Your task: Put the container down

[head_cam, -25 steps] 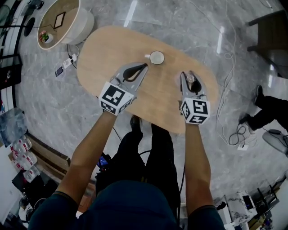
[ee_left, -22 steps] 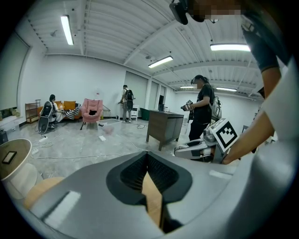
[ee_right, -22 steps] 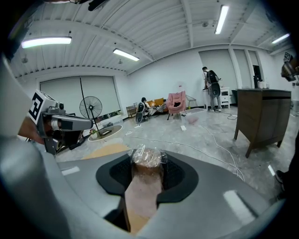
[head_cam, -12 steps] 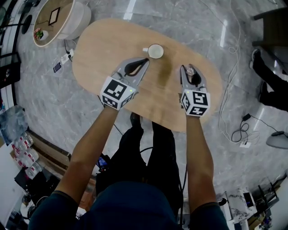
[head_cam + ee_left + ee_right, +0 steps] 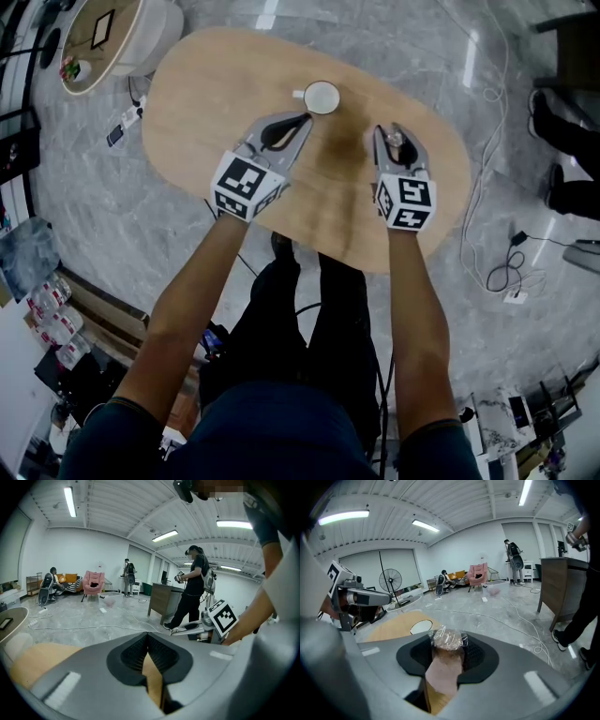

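Grey marble floor [image 5: 112,234] surrounds an oval wooden table [image 5: 206,103], and a white cup [image 5: 322,97] stands near the table's far edge. The right gripper [image 5: 395,137] hovers over the right part of the table, its jaws set fairly wide and clamped on a small container [image 5: 446,645]. The container has a pinkish body and a crinkled clear film over its top, and it sits upright between the dark ribbed pads [image 5: 476,654], which press on both its sides. Wood shows beneath it, but whether its base touches the table cannot be told. The left gripper [image 5: 300,119] is over the middle of the table, just short of the white cup, with its jaw tips meeting and nothing between them. The two grippers are well apart.
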Tool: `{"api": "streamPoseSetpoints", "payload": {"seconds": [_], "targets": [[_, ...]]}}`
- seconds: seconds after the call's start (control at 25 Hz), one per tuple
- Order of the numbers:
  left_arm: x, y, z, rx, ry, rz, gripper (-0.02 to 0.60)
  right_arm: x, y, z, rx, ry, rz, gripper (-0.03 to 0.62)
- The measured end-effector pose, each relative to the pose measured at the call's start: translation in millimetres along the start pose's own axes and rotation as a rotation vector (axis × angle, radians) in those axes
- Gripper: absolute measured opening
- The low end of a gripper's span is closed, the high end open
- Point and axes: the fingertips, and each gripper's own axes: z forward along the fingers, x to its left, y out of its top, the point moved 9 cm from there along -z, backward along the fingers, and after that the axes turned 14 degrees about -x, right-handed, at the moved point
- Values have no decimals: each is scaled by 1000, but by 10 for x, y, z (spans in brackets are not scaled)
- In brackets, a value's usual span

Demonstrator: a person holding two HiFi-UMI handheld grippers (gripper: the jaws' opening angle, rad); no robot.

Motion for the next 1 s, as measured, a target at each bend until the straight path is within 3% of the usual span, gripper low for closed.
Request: {"api": "streamPoseSetpoints", "payload": {"seconds": [1.0], "targets": [[146,-404,152,6,2,-14,-4,-4,-488,230,25,10,-54,135]]}}
